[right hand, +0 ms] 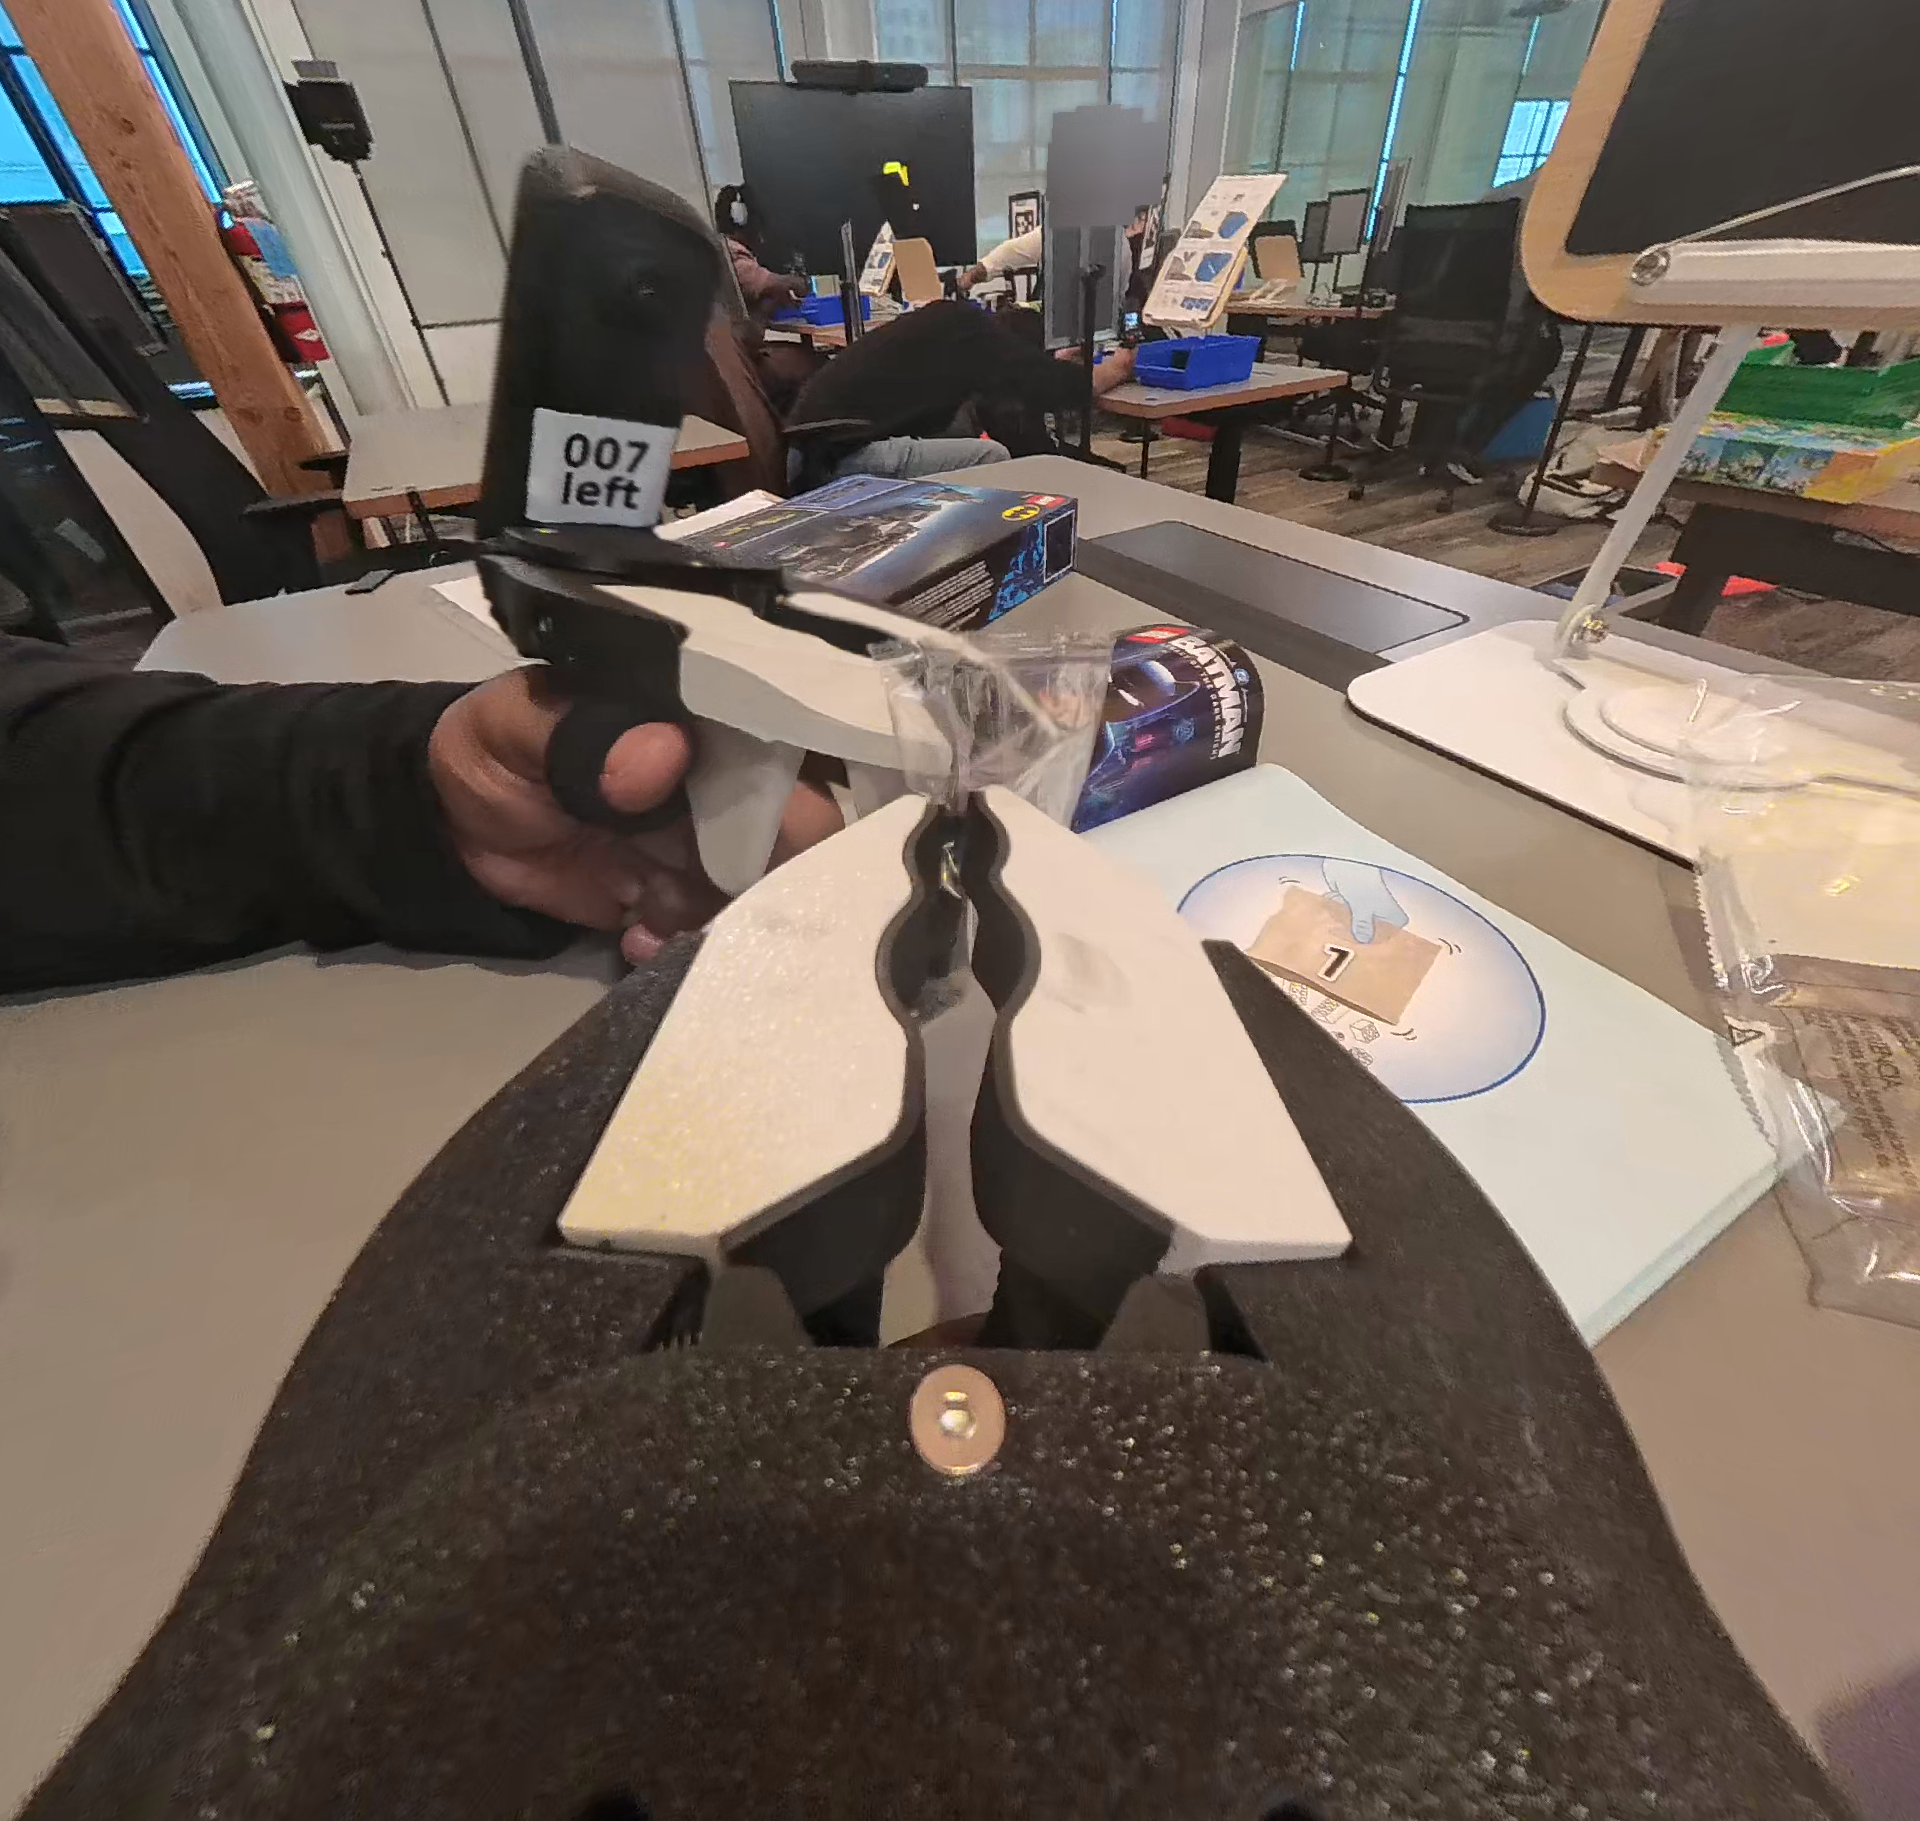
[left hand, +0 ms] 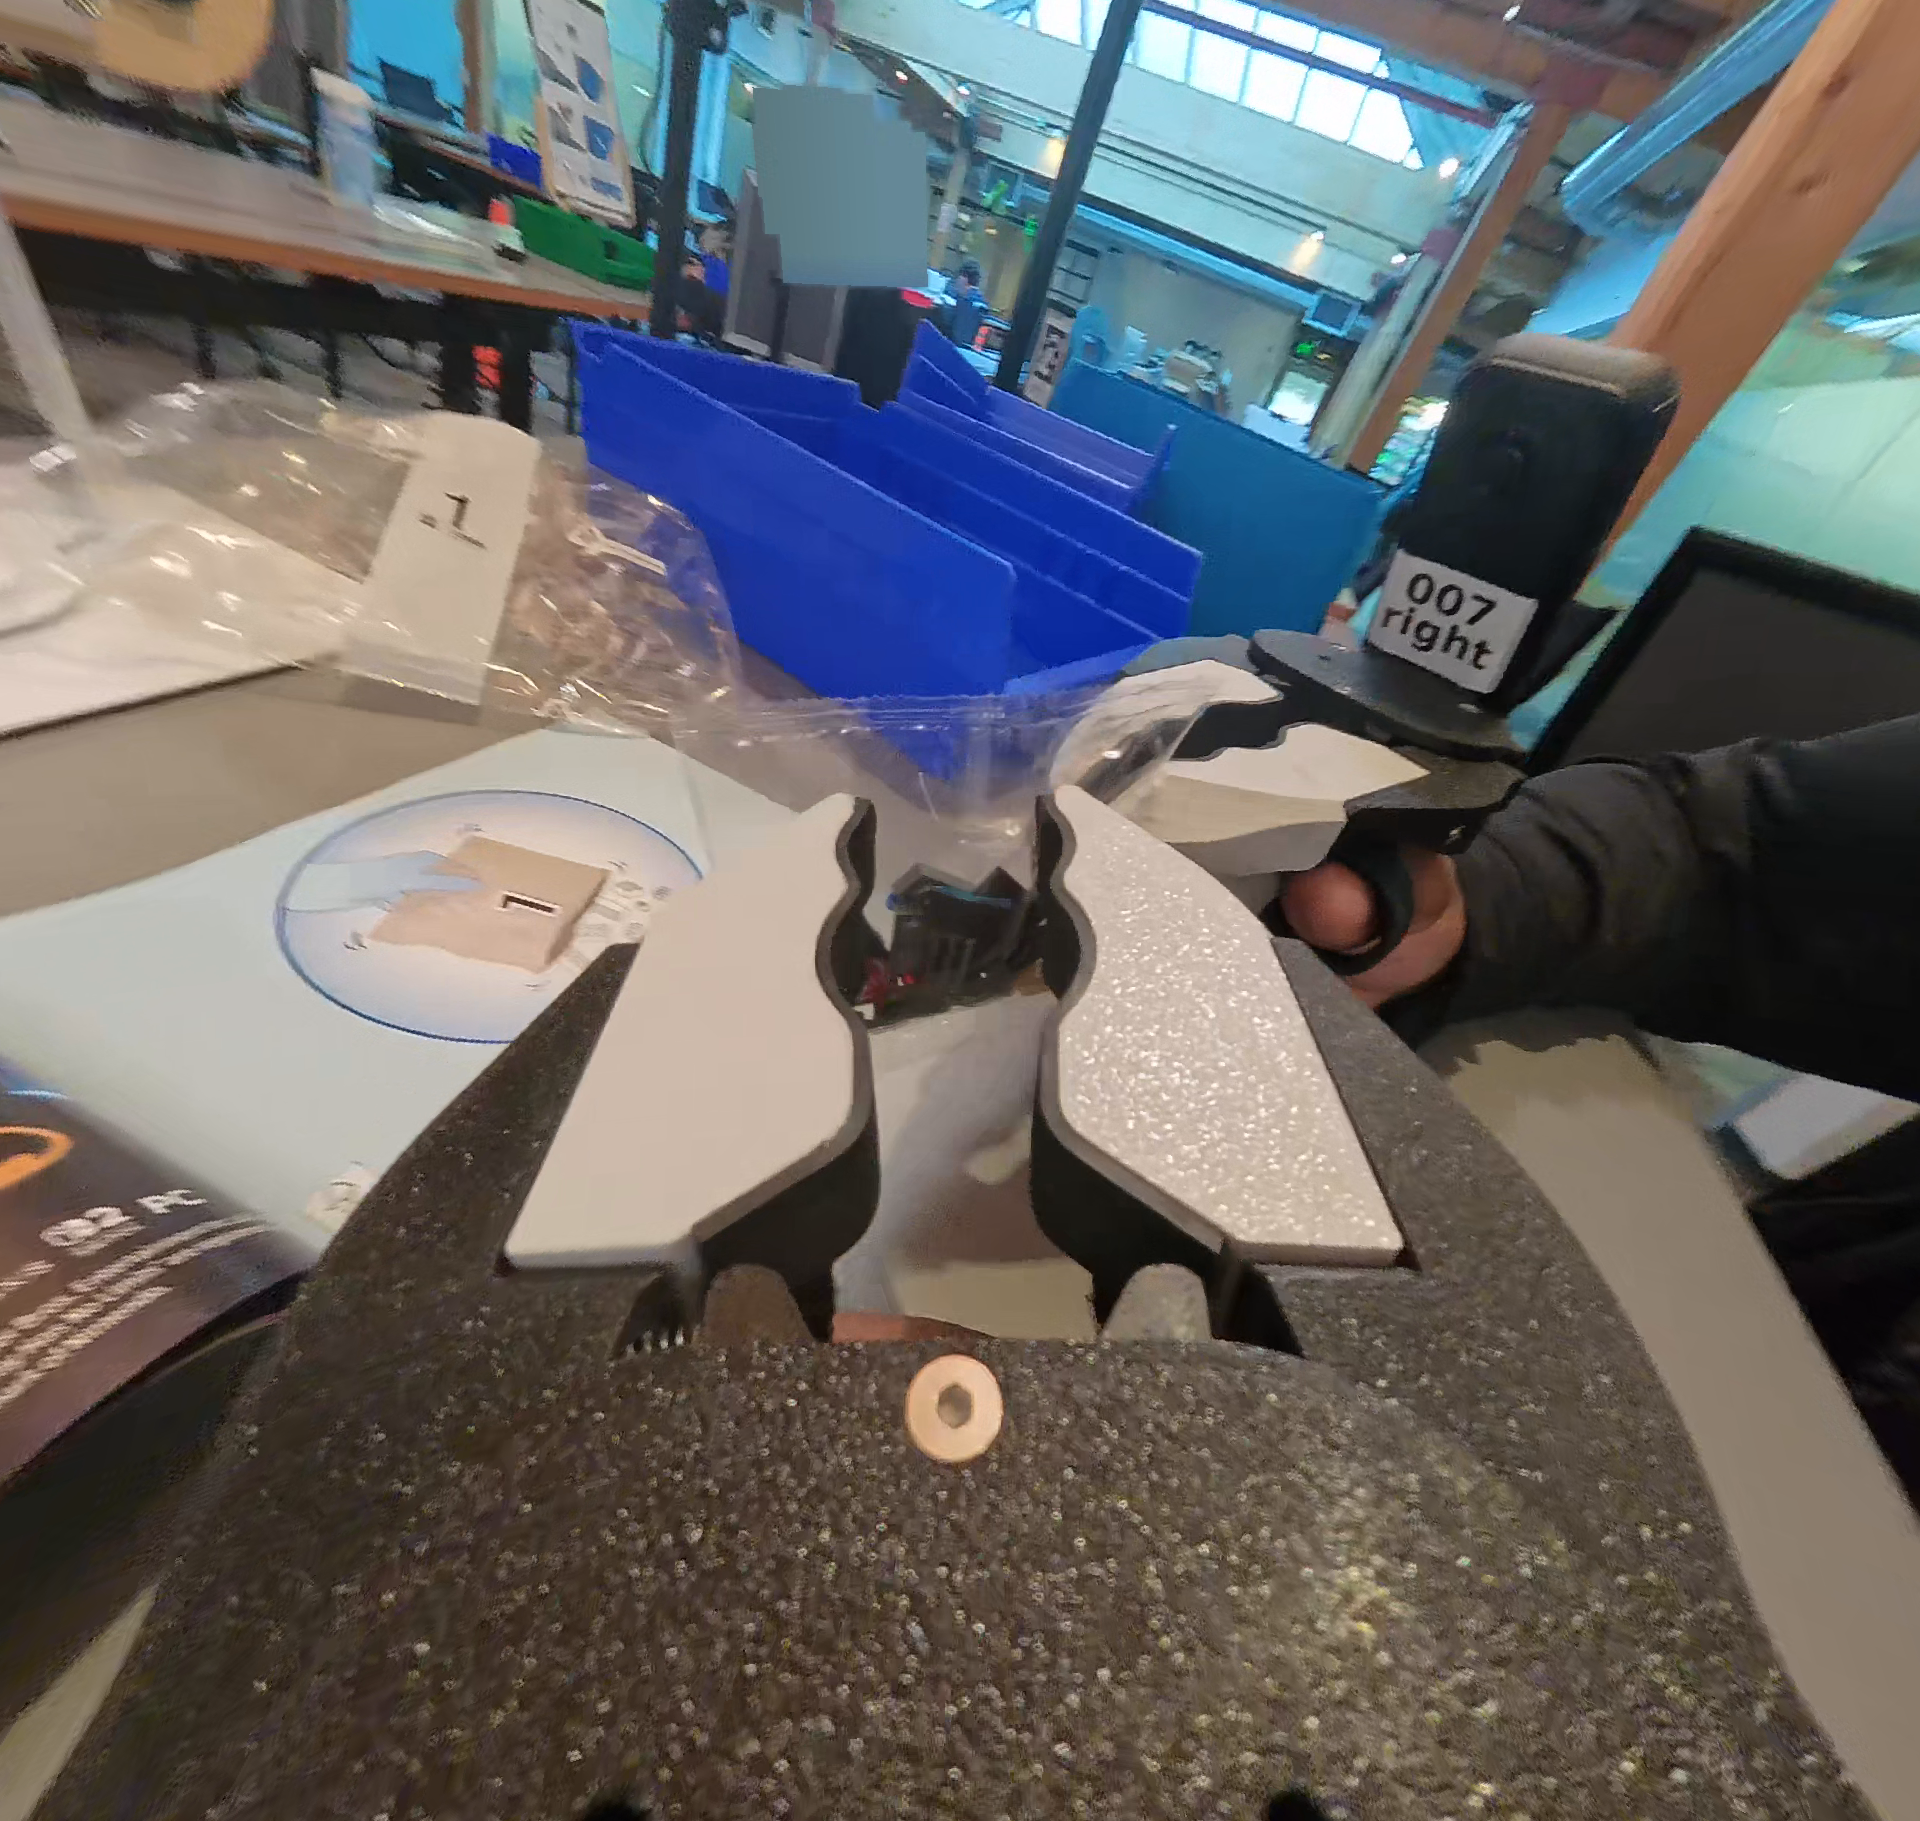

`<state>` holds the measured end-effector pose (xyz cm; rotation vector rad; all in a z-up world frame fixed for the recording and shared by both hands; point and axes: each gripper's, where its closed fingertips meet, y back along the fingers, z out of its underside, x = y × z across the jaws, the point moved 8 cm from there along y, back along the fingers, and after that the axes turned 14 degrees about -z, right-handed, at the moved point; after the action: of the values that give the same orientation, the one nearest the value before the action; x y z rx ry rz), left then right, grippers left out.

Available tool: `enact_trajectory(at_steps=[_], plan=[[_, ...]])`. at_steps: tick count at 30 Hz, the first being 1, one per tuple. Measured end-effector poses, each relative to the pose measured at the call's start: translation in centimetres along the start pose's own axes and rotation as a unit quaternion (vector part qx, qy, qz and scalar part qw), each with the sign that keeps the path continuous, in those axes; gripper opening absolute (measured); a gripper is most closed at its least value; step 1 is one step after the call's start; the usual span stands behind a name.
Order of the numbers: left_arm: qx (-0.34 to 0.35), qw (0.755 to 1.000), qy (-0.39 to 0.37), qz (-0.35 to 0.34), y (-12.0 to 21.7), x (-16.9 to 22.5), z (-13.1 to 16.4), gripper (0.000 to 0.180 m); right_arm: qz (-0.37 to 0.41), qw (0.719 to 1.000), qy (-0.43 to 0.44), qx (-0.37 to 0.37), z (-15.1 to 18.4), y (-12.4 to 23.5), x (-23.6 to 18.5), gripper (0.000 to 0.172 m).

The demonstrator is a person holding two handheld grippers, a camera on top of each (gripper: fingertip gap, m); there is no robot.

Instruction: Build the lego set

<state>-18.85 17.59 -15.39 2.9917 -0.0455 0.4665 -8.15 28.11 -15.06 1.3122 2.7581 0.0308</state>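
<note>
A clear plastic bag (left hand: 914,732) with small dark pieces (left hand: 951,924) in it hangs above the grey table between both grippers. My left gripper (left hand: 954,810) has its fingers apart. The bag's neck and the dark pieces stand between them, and a gap shows. My right gripper (right hand: 956,800) is shut on the bag (right hand: 997,701), with the film pinched at its fingertips. The right gripper (left hand: 1164,706) also shows in the left wrist view, at the bag's right edge. The left gripper (right hand: 920,701) shows in the right wrist view, reaching in from the left with the bag's corner between its fingers.
Blue bins (left hand: 883,524) stand behind the bag. A pale instruction booklet (right hand: 1455,1044) lies on the table. A dark box (right hand: 935,545) and a curled dark booklet (right hand: 1184,701) lie beyond. More clear bags (right hand: 1849,1044) and a white lamp base (right hand: 1558,701) are at right. Only a small space, under 4 cm, lies between the two pairs of fingers.
</note>
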Motion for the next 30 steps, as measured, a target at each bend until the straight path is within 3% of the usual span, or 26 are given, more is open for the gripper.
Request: enact_trajectory(at_steps=[7,10,18,24,30], plan=[[-0.005,0.999,0.014,0.029,0.0,0.2,0.1,0.018,-0.009,1.000,0.006,-0.001,0.0,-0.1,-0.2,0.002],[0.000,0.999,0.008,0.033,0.1,0.4,0.1,0.000,-0.016,1.000,0.012,0.000,0.0,-0.1,-0.4,0.002],[0.016,0.999,-0.003,0.047,0.4,0.6,0.0,0.000,-0.013,0.999,0.028,0.010,-0.2,0.0,-0.5,0.002],[0.018,0.998,-0.051,0.009,0.2,1.1,0.0,0.035,0.009,0.999,0.017,0.030,-0.4,0.6,0.2,0.001],[0.015,0.997,-0.075,-0.004,0.1,1.5,0.1,0.030,-0.009,0.999,0.026,0.041,-0.4,0.6,-0.1,0.001]])
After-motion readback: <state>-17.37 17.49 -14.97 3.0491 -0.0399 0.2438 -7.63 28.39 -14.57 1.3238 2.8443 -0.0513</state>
